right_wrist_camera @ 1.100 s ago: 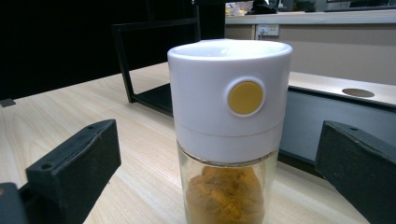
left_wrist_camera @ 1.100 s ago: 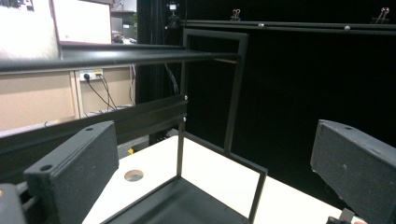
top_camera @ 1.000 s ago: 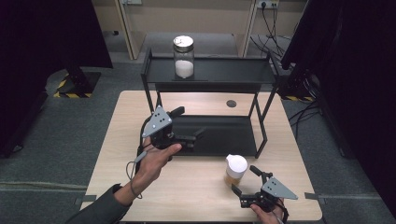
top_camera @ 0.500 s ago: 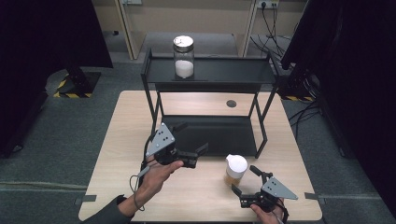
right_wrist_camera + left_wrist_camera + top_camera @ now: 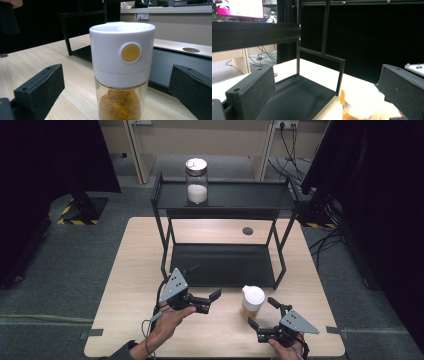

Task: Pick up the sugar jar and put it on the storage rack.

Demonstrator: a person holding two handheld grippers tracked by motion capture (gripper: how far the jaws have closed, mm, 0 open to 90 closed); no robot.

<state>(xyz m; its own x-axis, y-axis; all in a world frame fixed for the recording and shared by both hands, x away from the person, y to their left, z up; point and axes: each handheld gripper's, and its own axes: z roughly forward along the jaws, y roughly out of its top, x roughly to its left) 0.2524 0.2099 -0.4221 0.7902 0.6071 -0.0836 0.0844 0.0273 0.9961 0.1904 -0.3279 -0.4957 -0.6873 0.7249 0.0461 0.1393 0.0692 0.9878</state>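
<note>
A spice jar (image 5: 251, 301) with a white lid and orange powder stands on the wooden table, in front of the rack's right end. My right gripper (image 5: 261, 312) is open just in front of it, its jaws pointing at it. In the right gripper view the jar (image 5: 122, 70) stands close between the two spread jaws, apart from both, with a yellow button on its lid. My left gripper (image 5: 212, 301) is open to the jar's left, pointing right at it. In the left gripper view the jar's lid (image 5: 359, 101) sits low, nearer the right jaw.
A black two-tier rack (image 5: 225, 200) stands across the middle of the table. A glass jar (image 5: 196, 181) with a metal lid and white powder sits on its top shelf. The lower shelf (image 5: 222, 265) is bare. A round hole (image 5: 247, 231) is in the tabletop behind it.
My left gripper has moved toward the table's front edge and to the right, closer to the spice jar. The right gripper and the jar have stayed put.
</note>
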